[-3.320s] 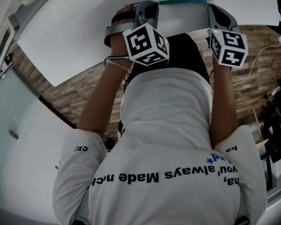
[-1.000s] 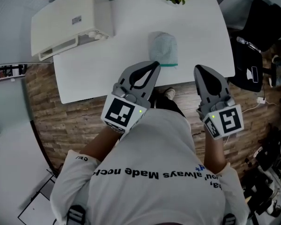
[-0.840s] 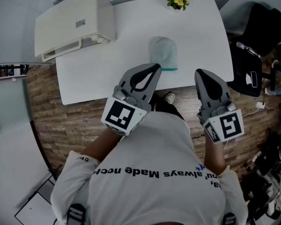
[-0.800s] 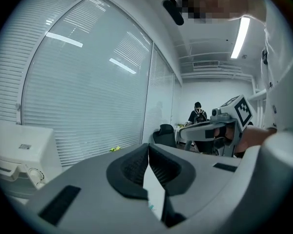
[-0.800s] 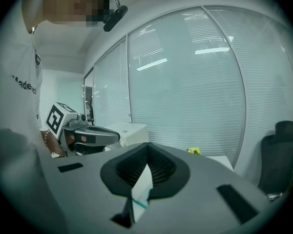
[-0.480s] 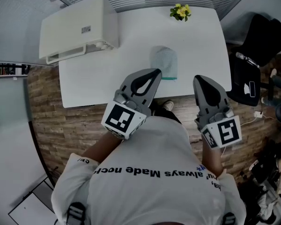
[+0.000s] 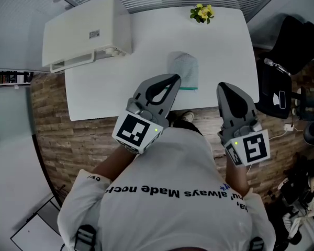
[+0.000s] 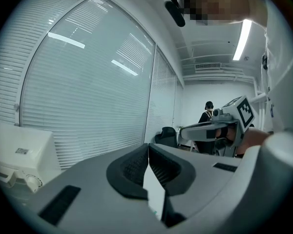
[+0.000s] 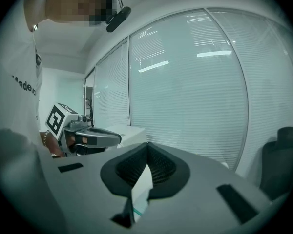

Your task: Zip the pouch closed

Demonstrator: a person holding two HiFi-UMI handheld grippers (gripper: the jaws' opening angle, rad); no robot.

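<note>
The pouch [image 7: 186, 70] lies flat on the white worktop [image 7: 146, 56], close to its near edge, with its teal end toward the person. The left gripper [image 7: 174, 79] and right gripper [image 7: 223, 87] hang raised over that same edge, clear of the pouch, each with jaws pressed together on nothing, so neither is working the zip; whether it is closed is too small to tell

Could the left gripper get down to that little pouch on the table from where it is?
Probably yes. The pouch lies alone near the white table's front edge, with nothing between it and the left gripper. That gripper is held up, jaws shut, so it must lower and open.
</note>
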